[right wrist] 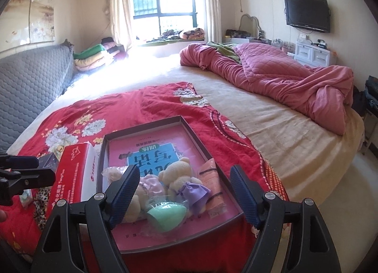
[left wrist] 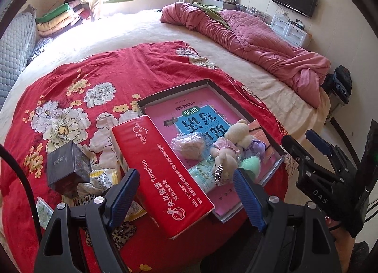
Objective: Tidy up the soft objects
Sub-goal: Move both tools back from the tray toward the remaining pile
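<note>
Red floral bedspread [left wrist: 70, 79], tray [right wrist: 203, 152] holding plush bears [right wrist: 174, 176]. Left gripper [left wrist: 186, 192] wide over tissue pack [left wrist: 160, 178], right gripper [right wrist: 184, 192] wide, empty. Advice: grip pack mid-body, squeeze gently.

Left gripper [left wrist: 186, 198] jaws spread wide; right gripper [right wrist: 183, 196] likewise.

The red tissue pack [left wrist: 163, 173] lay over the tray's [right wrist: 189, 128] left rim and hid that side of the pink book [left wrist: 163, 117]. The two teddy bears [left wrist: 230, 149] and a wrapped bun [left wrist: 189, 145] covered the book's lower title. Beside the dark box [left wrist: 67, 166], snack packets [left wrist: 104, 178] were half buried. A leopard-print cloth [left wrist: 122, 232] disappeared behind the left tongs [left wrist: 186, 199].
</note>
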Demonstrator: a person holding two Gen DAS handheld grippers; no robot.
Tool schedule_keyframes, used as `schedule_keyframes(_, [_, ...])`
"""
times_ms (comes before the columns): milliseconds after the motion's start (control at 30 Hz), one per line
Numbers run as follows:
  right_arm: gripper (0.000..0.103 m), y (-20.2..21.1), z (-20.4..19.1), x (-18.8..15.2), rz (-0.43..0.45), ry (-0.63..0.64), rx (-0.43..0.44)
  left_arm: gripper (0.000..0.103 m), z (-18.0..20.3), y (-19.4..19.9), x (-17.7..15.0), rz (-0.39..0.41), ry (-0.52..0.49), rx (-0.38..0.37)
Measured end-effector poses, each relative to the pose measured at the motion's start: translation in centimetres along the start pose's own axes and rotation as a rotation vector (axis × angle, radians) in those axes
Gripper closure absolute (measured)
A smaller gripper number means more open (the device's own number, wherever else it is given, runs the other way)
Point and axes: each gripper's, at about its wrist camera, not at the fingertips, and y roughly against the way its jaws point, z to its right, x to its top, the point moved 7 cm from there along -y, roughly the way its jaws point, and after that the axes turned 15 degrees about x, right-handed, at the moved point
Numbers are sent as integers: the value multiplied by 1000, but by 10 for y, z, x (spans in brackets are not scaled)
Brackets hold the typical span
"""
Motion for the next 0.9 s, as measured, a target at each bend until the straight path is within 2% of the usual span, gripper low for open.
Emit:
schedule_keyframes(200, [23, 6, -7, 4, -18, 20, -21, 22, -18, 17, -6, 32, 18, 25])
schedule_keyframes(467, [23, 19, -18, 14, 0, 38, -25, 22, -37, 29, -13, 43, 36, 40])
schedule_keyframes(700, [23, 30, -35, 22, 12, 69, -1, 22, -54, 39, -19, 56, 53, 49])
schedule_keyframes(900, [23, 42, -57, 34, 37, 106, 30, 22, -79, 54, -22, 82, 65, 104])
